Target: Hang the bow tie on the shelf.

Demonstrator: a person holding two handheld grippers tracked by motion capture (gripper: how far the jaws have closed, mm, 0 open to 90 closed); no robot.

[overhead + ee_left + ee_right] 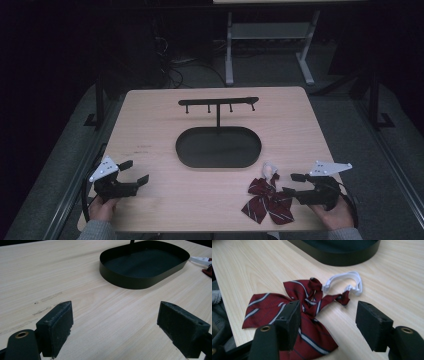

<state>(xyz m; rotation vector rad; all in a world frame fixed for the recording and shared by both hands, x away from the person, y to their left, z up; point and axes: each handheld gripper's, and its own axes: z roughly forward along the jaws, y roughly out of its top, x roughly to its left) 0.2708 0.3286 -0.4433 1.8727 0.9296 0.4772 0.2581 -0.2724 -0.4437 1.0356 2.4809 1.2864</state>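
Observation:
A dark red striped bow tie (268,199) with a white elastic strap (270,169) lies near the table's front right. My right gripper (291,183) stands open just to its right, jaws pointing at it. In the right gripper view the bow tie (287,307) spreads under and beyond the left jaw, the white strap (347,282) farther off, nothing pinched. A black stand with an oval tray base (218,147) and a hook bar (218,102) stands mid-table. My left gripper (134,171) is open at the front left over bare wood; in its own view the gripper (115,327) faces the tray (142,265).
The wooden table (150,125) ends close behind both hands at the front edge. A person's hands hold the grippers from below. Beyond the table, a white desk frame (270,45) stands on the dark floor.

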